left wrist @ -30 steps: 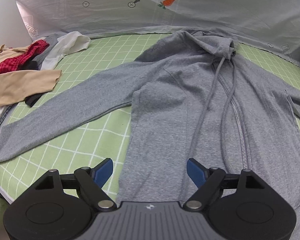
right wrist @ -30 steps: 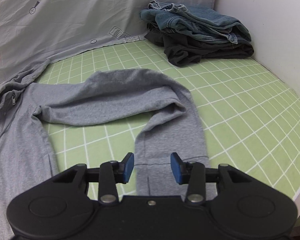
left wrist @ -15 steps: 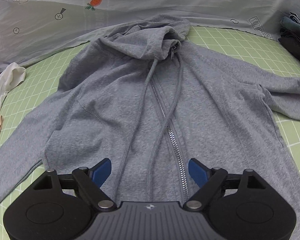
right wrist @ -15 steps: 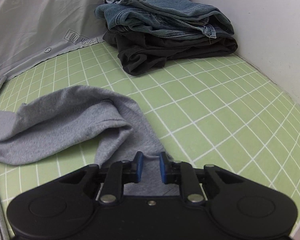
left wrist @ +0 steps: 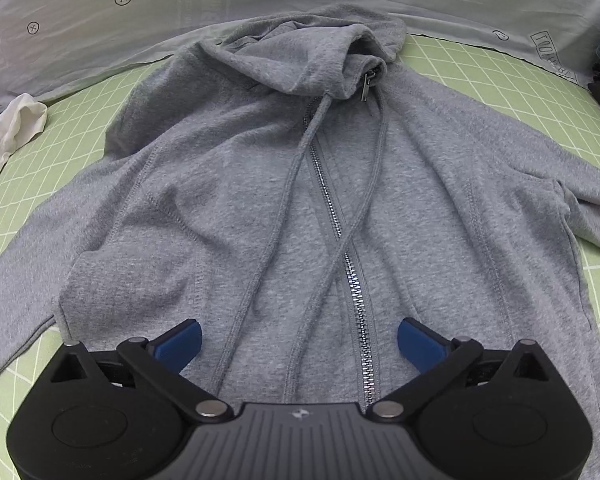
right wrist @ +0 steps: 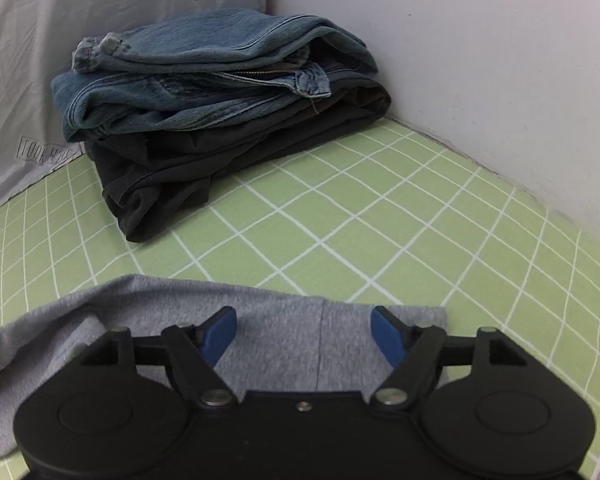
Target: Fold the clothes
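Note:
A grey zip hoodie [left wrist: 228, 184] lies front up on the green checked sheet [left wrist: 500, 76], hood at the far end, zipper and two drawstrings running down its middle. My left gripper [left wrist: 298, 344] hovers over the lower front, its jaws opening wide around the zipper and drawstrings, pads touching nothing. In the right wrist view the hoodie's sleeve cuff [right wrist: 300, 332] lies flat on the sheet. My right gripper [right wrist: 304, 334] sits over the cuff, its jaws opening, blue pads apart from the cloth.
A folded stack of blue jeans [right wrist: 204, 72] on dark clothes [right wrist: 228, 160] sits in the far corner by a white wall [right wrist: 480, 80]. A grey carrot-print cover [left wrist: 100, 8] lines the back. White [left wrist: 16, 128] and beige clothes lie at the left edge.
My left gripper swung from the hoodie's left side to its zipper and opened wider. My right gripper closed on the cuff, carried the sleeve end outward toward the wall, then opened.

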Tool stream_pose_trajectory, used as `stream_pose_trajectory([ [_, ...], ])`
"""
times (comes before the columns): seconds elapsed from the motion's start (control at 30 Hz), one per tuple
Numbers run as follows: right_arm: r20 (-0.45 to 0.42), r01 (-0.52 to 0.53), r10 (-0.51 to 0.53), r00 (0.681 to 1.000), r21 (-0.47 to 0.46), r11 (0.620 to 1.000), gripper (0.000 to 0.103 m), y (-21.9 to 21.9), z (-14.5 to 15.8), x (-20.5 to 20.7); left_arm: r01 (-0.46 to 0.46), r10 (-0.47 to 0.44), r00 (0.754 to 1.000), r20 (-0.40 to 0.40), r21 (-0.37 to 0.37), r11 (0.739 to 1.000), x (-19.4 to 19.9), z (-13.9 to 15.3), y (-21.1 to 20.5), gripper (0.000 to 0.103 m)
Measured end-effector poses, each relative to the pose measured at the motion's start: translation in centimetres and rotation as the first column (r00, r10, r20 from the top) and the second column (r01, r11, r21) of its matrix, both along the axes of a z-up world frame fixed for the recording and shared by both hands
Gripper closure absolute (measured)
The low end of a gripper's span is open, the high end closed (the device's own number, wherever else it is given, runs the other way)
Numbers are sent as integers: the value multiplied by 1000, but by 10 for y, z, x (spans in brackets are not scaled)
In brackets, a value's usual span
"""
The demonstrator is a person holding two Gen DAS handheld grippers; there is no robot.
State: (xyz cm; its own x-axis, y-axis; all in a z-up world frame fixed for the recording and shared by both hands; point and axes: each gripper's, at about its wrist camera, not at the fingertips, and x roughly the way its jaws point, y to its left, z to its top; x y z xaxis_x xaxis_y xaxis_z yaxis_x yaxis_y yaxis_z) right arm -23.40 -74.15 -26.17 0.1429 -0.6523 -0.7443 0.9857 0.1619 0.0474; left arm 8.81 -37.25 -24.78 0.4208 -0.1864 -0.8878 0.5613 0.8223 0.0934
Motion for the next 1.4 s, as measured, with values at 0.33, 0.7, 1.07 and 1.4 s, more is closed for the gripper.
stream_pose_trajectory([
  [0.33,37,-81,83,996,-54,995,0,46,-8,40,20,-20,999,25,5,1000,-3,2,-1,0],
  [0.7,-45,-5,2,999,-58,998,0,27,-19,25,-13,13,1000,4,-15,1000,-1,1,2,0],
  [1.07,-39,108,-108,993,-23,994,0,-4,-15,-52,-33,32,999,-21,-36,999,2,0,5,0],
  [1.4,-108,134,-138,984,-50,990,0,-19,-14,-71,-29,29,999,-26,-34,999,2,1,5,0],
])
